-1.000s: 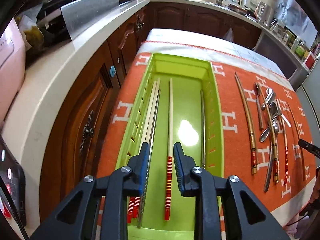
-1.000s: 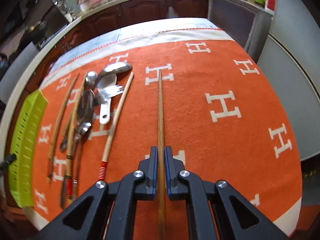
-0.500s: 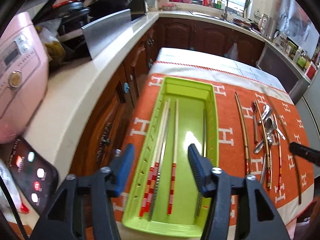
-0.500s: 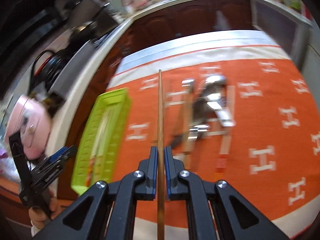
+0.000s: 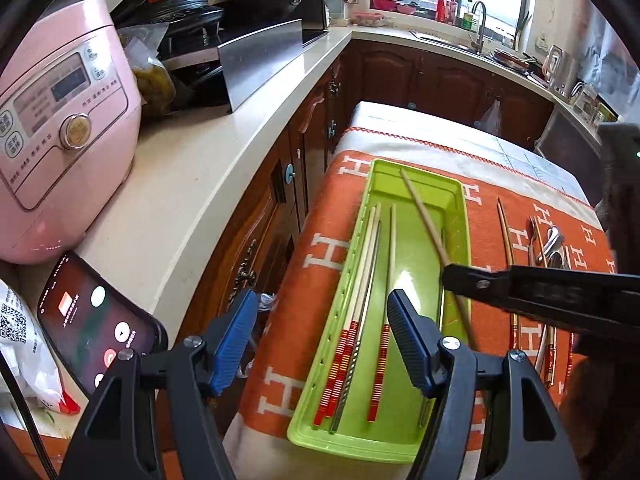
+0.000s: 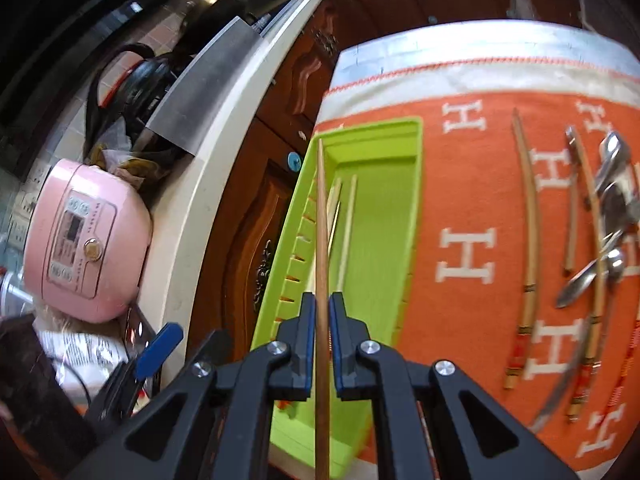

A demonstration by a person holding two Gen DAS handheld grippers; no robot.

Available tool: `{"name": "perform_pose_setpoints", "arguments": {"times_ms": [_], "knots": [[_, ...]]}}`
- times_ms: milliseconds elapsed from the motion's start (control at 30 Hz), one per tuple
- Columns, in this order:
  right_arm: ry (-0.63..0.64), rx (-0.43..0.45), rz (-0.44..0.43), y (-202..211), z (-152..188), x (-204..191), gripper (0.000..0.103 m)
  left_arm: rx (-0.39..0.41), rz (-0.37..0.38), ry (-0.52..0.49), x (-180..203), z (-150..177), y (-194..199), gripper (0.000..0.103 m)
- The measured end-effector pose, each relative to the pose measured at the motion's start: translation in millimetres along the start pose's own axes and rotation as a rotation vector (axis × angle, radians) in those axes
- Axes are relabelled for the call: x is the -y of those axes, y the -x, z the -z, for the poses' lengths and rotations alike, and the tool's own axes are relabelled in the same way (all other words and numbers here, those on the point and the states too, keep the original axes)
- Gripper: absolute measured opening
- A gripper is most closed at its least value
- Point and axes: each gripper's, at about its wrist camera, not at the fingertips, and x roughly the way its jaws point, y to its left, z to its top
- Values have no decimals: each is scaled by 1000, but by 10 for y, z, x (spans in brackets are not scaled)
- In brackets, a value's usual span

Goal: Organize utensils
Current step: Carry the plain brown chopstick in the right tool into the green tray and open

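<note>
A green tray lies on the orange cloth and holds several chopsticks with red-striped ends. My left gripper is open and empty, held above the tray's near left end. My right gripper is shut on a brown wooden chopstick and holds it over the tray, pointing along it. In the left wrist view the right gripper reaches in from the right with that chopstick slanted across the tray.
More chopsticks and metal spoons lie on the orange cloth right of the tray. A pink rice cooker and a phone sit on the counter to the left.
The left gripper opened wide and pulled back from the tray. The right gripper carried the brown chopstick left from the cloth to over the tray.
</note>
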Motion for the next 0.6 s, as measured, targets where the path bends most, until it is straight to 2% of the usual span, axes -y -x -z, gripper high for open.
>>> {"name": "perform_pose_setpoints", "arguments": {"times_ms": [100,300,600], "knots": [[-18,-51,3,-142,12,21,7,-8,4,5,4,7,-19,66],[33,-43,13,-59,89,58,8,-33,15,2,59,39,-77,66],[90,45,70,415,110,432,8,-55,74,-48,354,63,-38,66]]}}
